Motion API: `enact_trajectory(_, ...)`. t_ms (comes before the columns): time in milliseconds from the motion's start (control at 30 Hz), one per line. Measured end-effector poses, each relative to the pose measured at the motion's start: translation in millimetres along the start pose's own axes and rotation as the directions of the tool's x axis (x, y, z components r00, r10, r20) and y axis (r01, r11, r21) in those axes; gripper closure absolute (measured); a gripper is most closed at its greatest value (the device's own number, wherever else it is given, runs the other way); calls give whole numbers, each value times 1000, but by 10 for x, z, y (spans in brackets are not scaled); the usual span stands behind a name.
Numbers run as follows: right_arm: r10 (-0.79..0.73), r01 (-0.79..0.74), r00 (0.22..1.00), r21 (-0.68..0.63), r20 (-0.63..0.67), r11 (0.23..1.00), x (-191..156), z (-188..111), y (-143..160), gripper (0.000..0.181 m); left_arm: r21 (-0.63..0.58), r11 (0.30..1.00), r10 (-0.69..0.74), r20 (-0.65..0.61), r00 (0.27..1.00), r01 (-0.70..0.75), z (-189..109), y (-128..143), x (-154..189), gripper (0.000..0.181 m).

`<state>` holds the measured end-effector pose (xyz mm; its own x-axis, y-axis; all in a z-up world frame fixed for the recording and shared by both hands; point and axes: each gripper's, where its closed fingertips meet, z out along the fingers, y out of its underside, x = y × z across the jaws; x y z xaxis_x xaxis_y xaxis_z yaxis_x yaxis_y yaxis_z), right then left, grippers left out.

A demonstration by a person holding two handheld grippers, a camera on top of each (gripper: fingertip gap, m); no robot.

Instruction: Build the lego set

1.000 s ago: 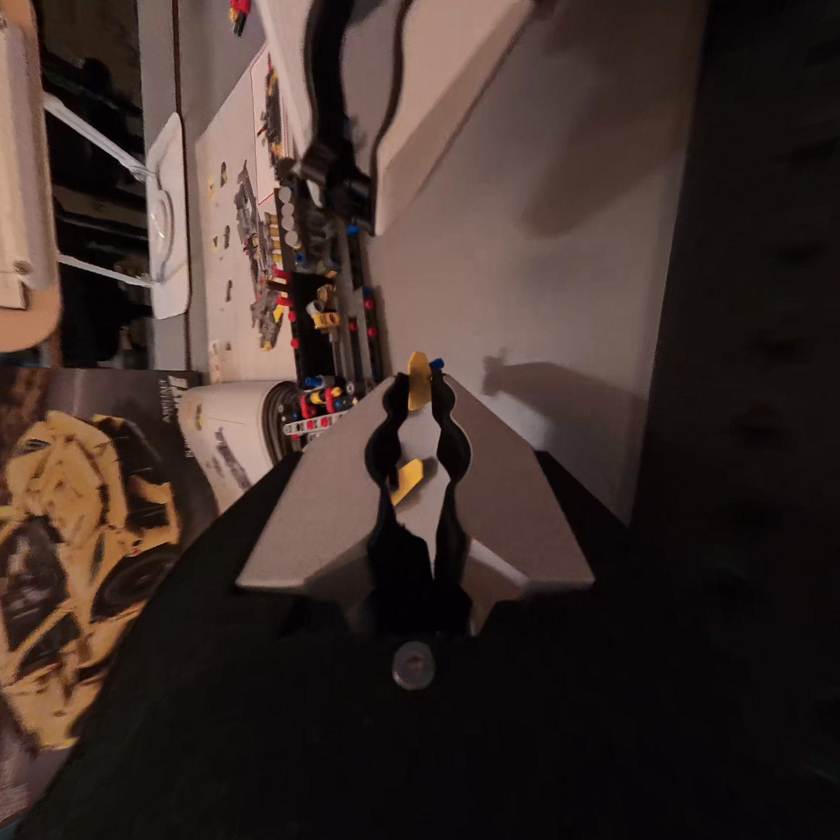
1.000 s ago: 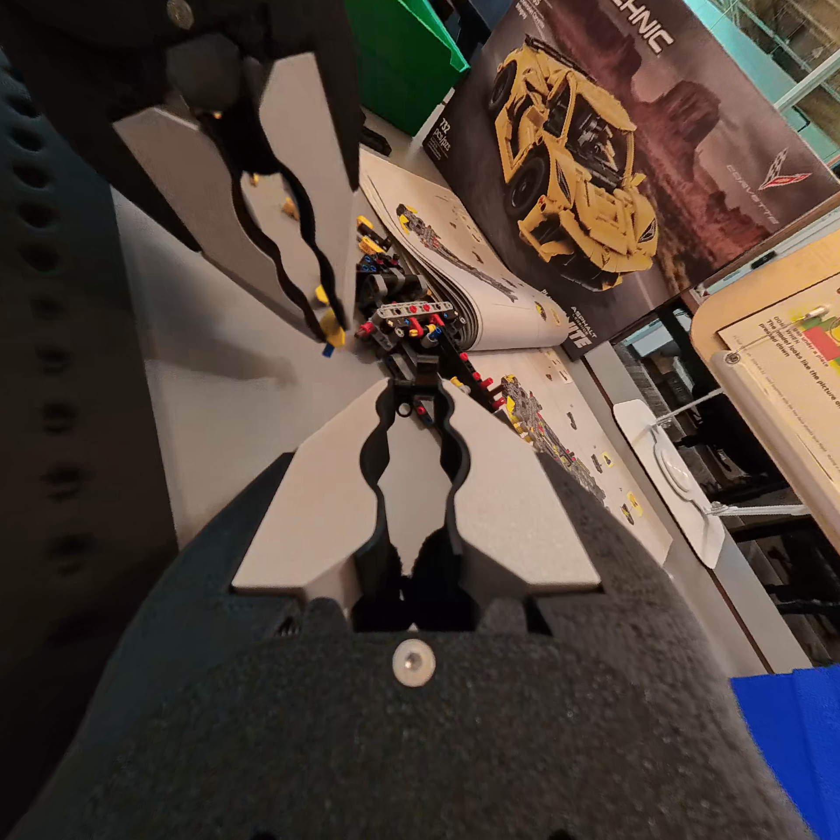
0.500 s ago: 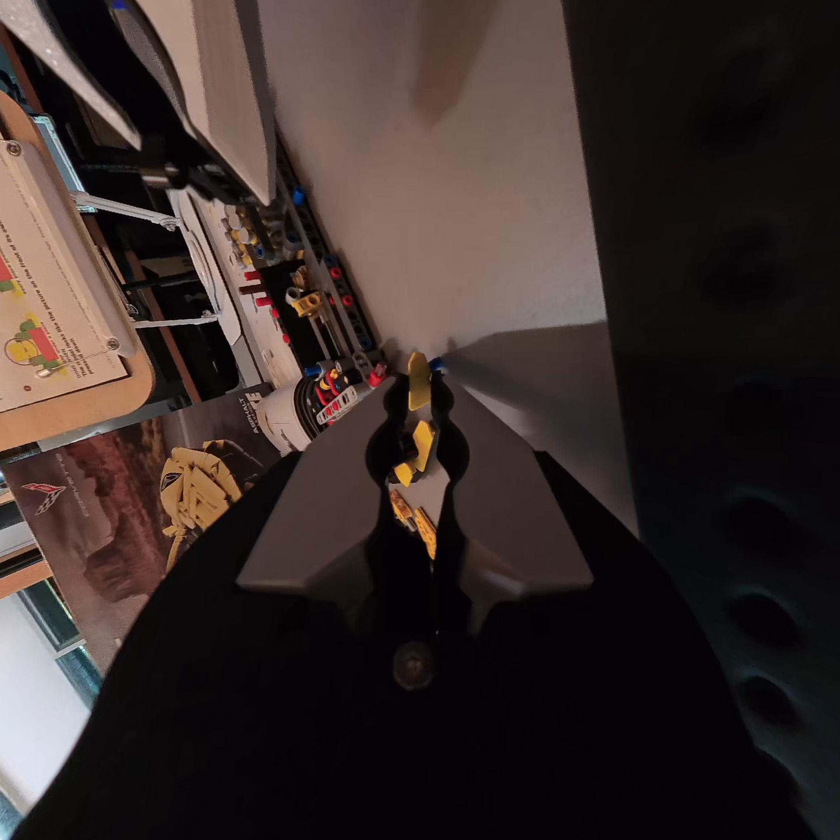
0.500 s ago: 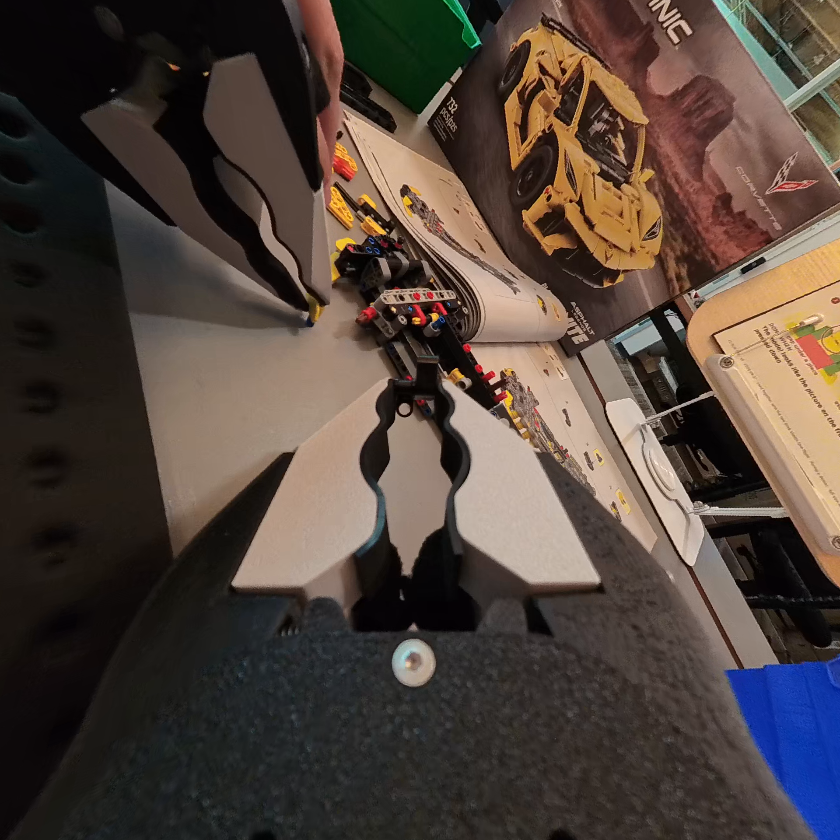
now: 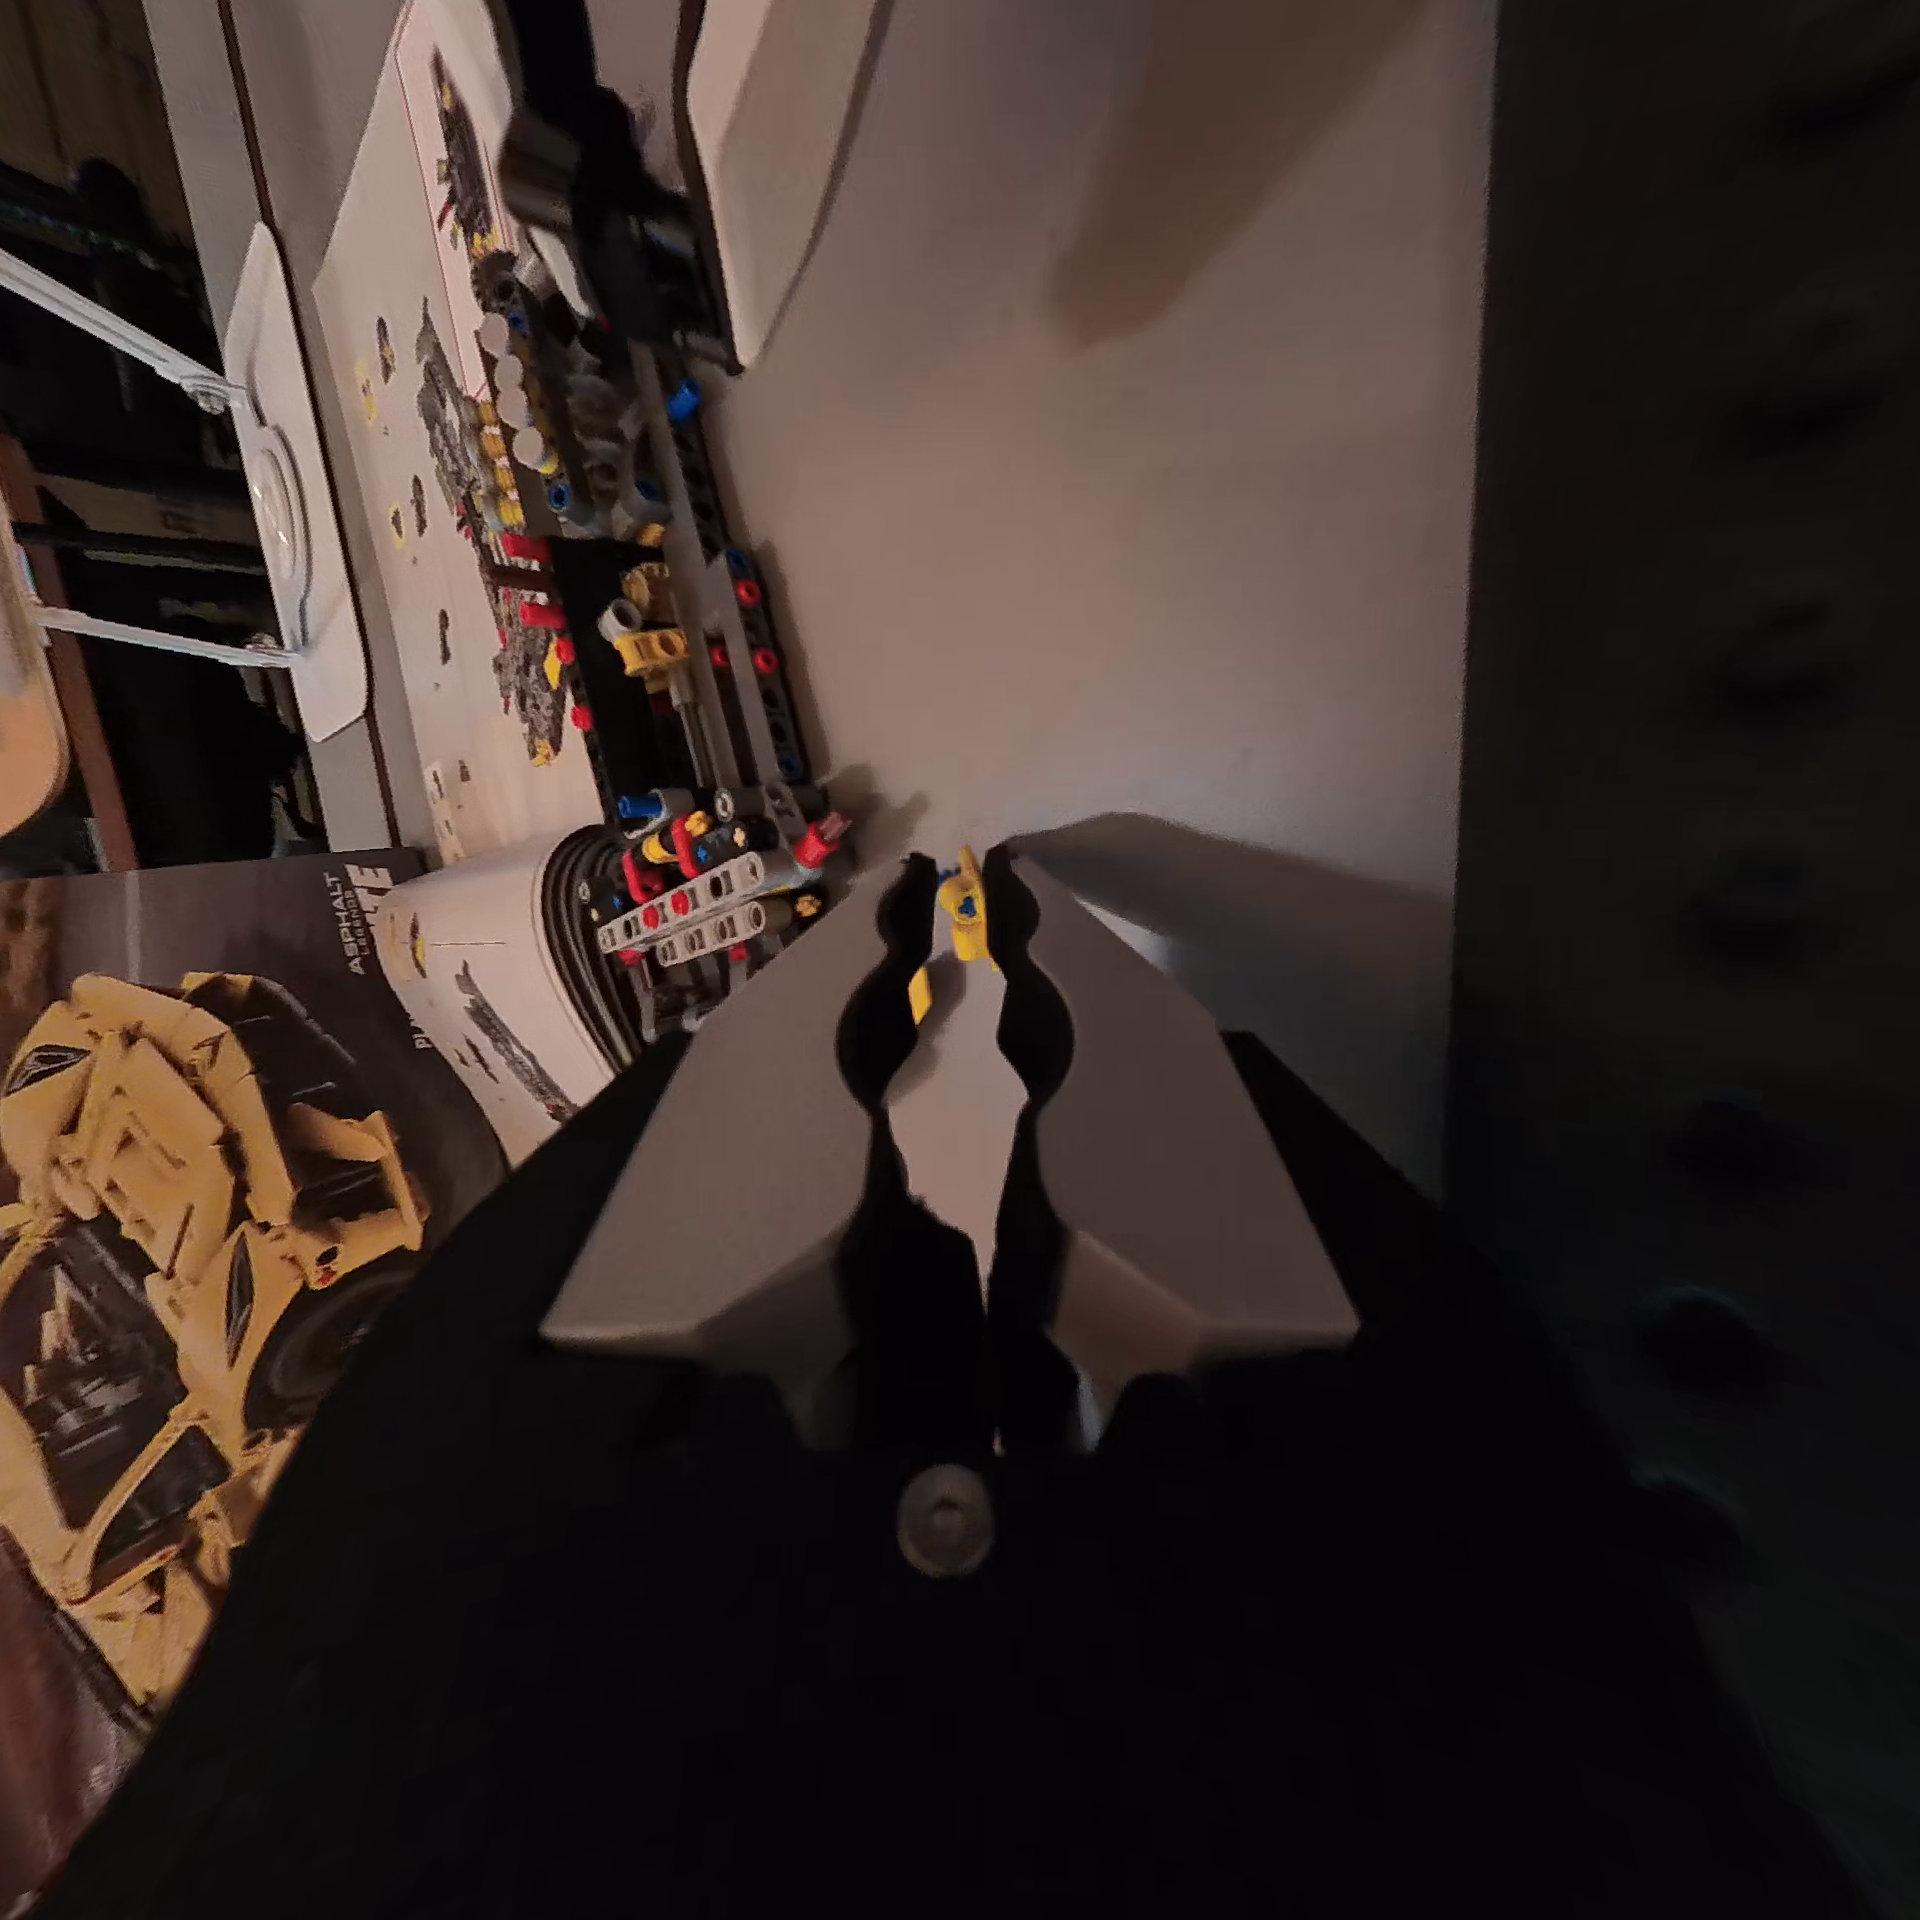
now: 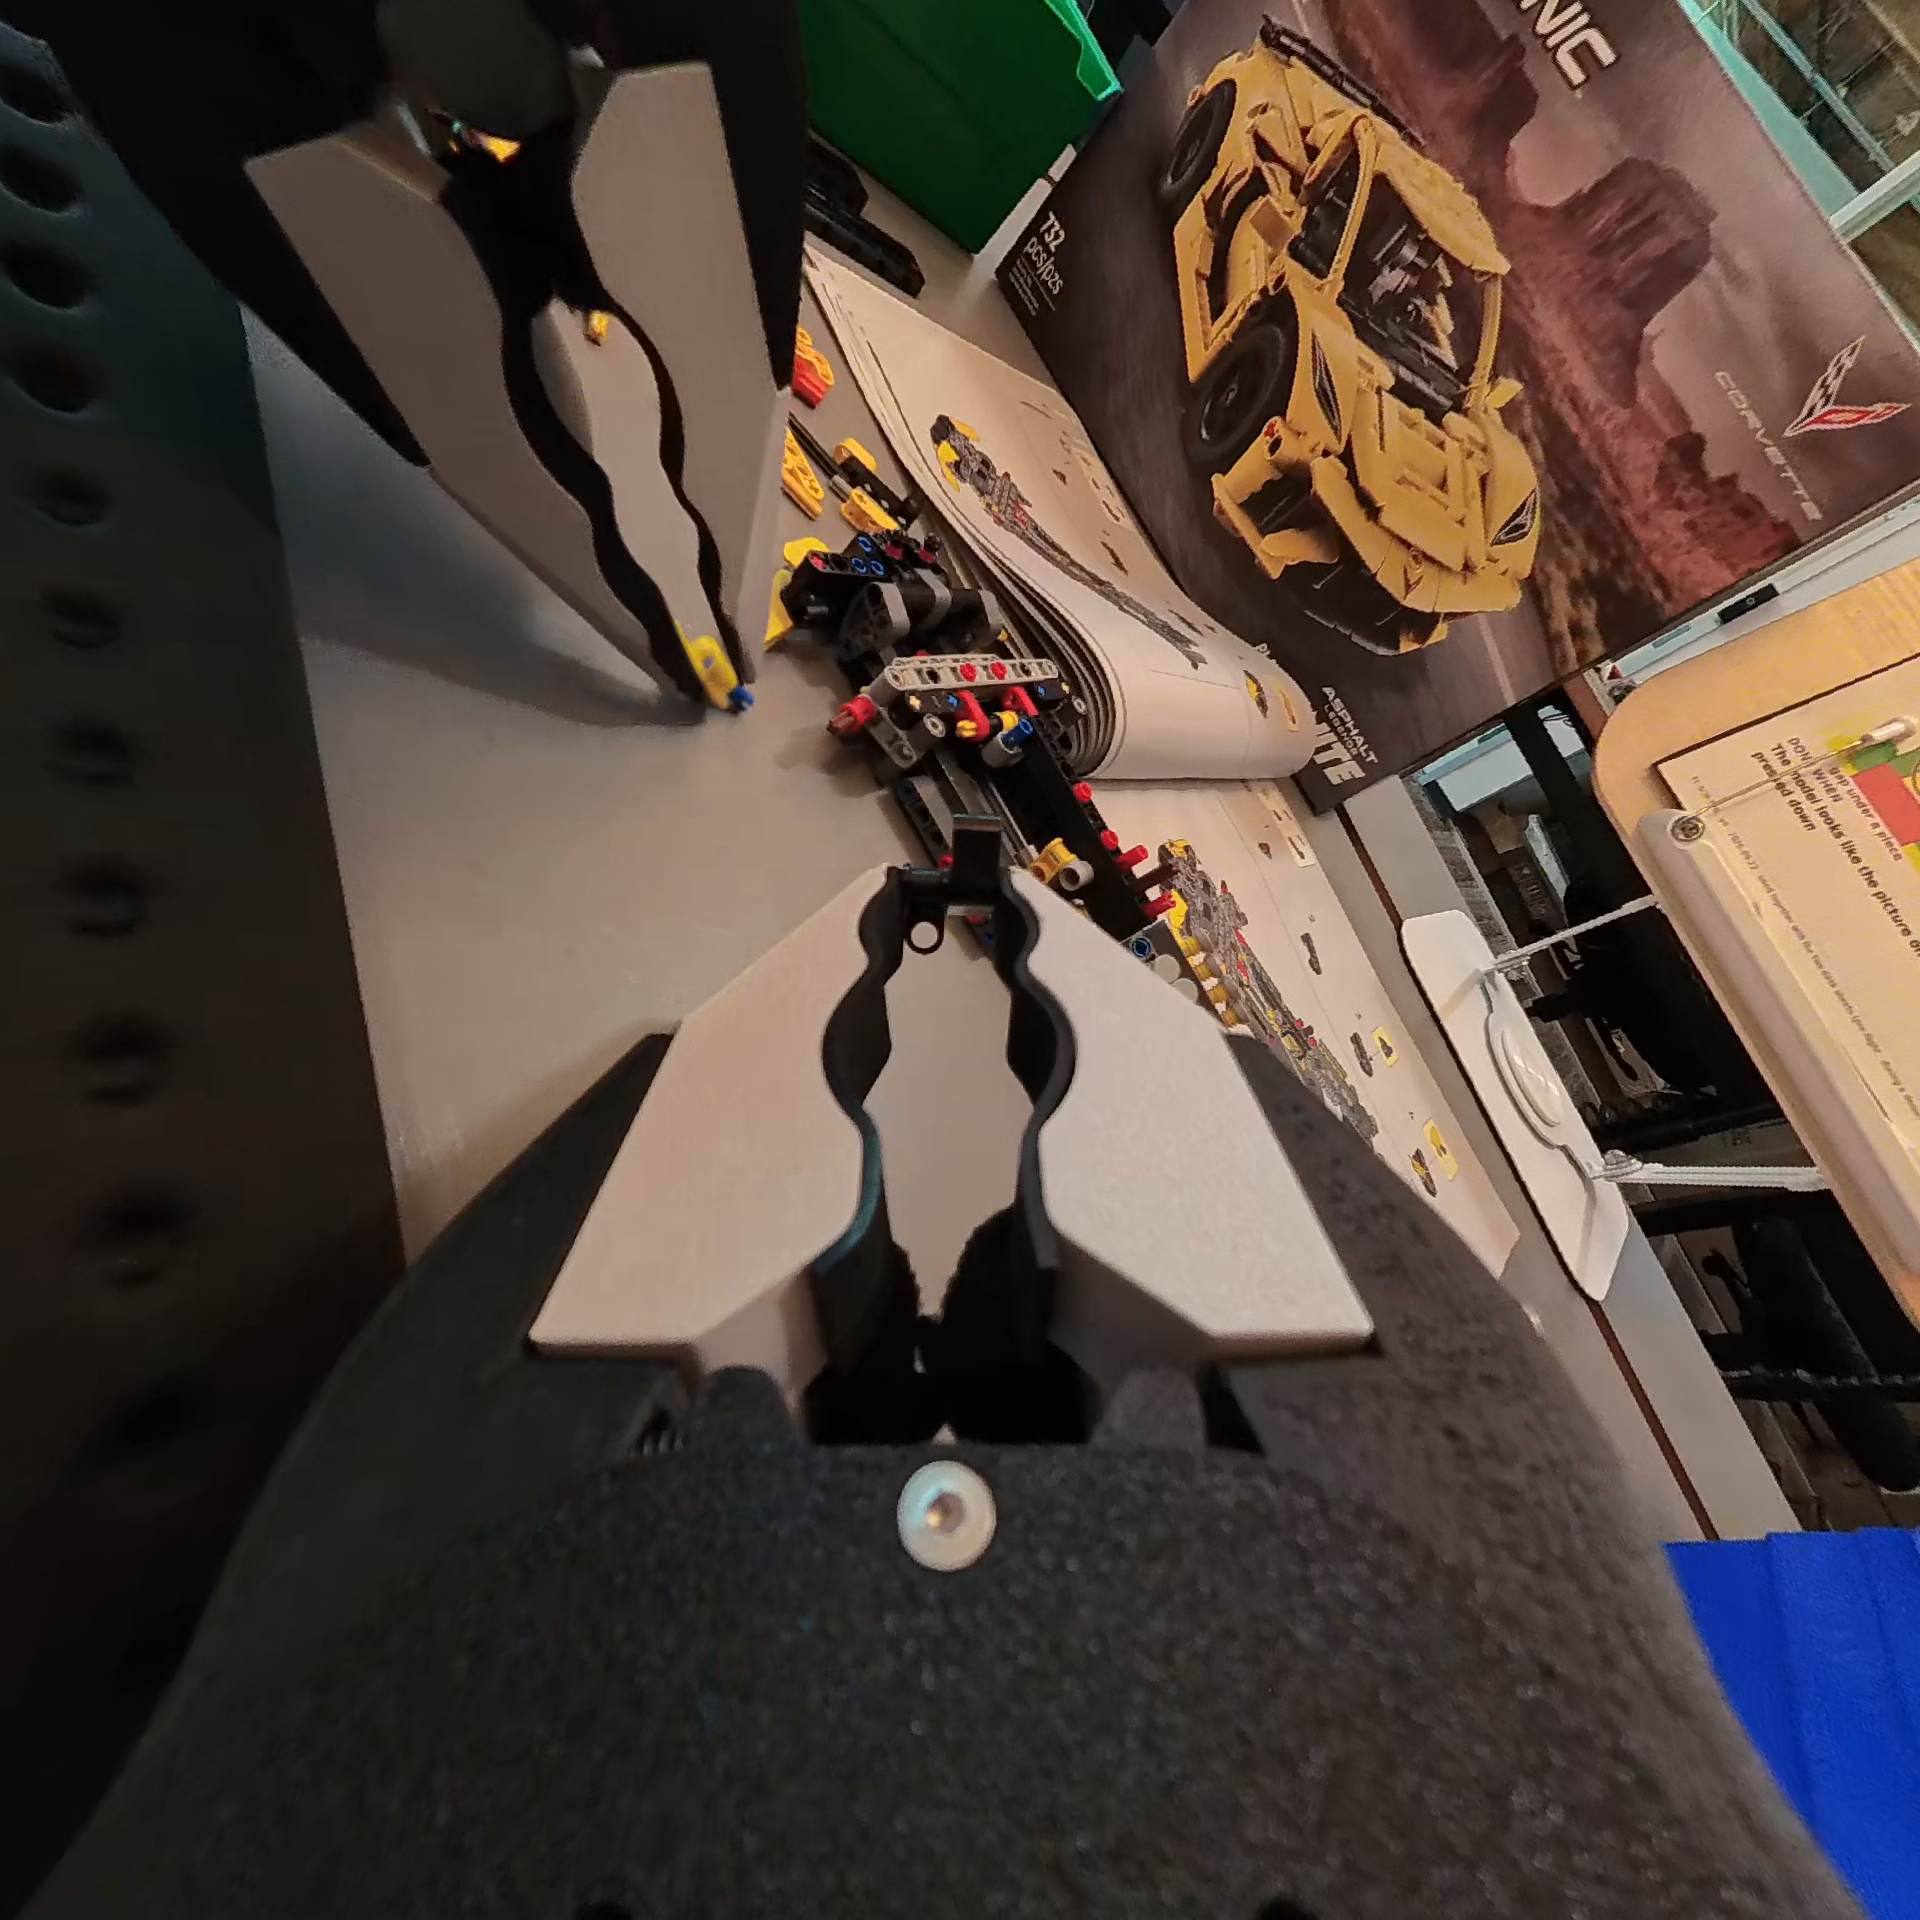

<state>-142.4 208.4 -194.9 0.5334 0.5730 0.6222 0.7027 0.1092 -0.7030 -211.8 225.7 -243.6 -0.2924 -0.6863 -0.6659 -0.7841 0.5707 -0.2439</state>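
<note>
The right tool [image 6: 956,894] pinches a small black connector piece [image 6: 961,868] above the grey worktop [image 6: 582,883]. The left tool [image 5: 951,883] grips a yellow piece [image 5: 964,914]. Beyond lies the long black chassis [image 6: 1039,790], then the instruction booklet [image 6: 1091,582] and the box [image 6: 1455,312].

Printed lettering and numbers — set box [image 6: 1455,312], framed notice [image 6: 1808,862]

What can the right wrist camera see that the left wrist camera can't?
Only the right wrist view shows the green bin, the blue thing at the corner and loose yellow pieces. Only the left wrist view shows the yellow piece up close between its own fingers. Both show the chassis, the instruction booklet and the box.
</note>
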Motion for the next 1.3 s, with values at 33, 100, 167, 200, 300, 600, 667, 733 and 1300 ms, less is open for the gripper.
enact_trajectory(33, 0, 0, 1000, -1, 0, 1000, 2, 0, 4, 166, -1, 1000, 12, 3, 1000, -12, 6, 11, -2, 173)
enact_trajectory(100, 1, -1, 1000, -2, 0, 1000, 3, -1, 7, 166, -2, 1000, 21, 0, 1000, -21, 10, 23, 4, 171)
enact_trajectory(167, 3, -3, 1000, -2, 2, 1000, 0, 0, 9, 166, 1, 1000, 11, -2, 1000, -11, 5, 30, 0, 169)
enact_trajectory(200, 4, -4, 1000, -3, 4, 1000, -3, 1, 11, 166, -1, 1000, 0, -5, 1000, 0, 4, 42, -5, 167)
enact_trajectory(300, 2, -2, 1000, -3, 8, 1000, -13, 4, 10, 166, -13, 999, -40, -7, 999, 40, 10, 86, -30, 163)
enact_trajectory(600, 0, 0, 1000, -4, 22, 1000, -38, 12, 14, 166, -24, 986, -165, -66, 984, 164, 29, 170, -45, 164)
enact_trajectory(667, 0, 0, 1000, -6, 28, 1000, -49, 16, 17, 166, -19, 983, -183, -88, 979, 182, 34, 170, -39, 166)
enact_trajectory(733, -2, 2, 999, -7, 33, 1000, -57, 19, 19, 166, -19, 979, -202, -120, 972, 201, 41, 165, -21, 171)
enact_trajectory(1300, 81, -83, 996, 103, 24, 991, 96, -38, -126, 166, 197, 347, -566, -735, 372, 917, -468, -766, -367, 175)
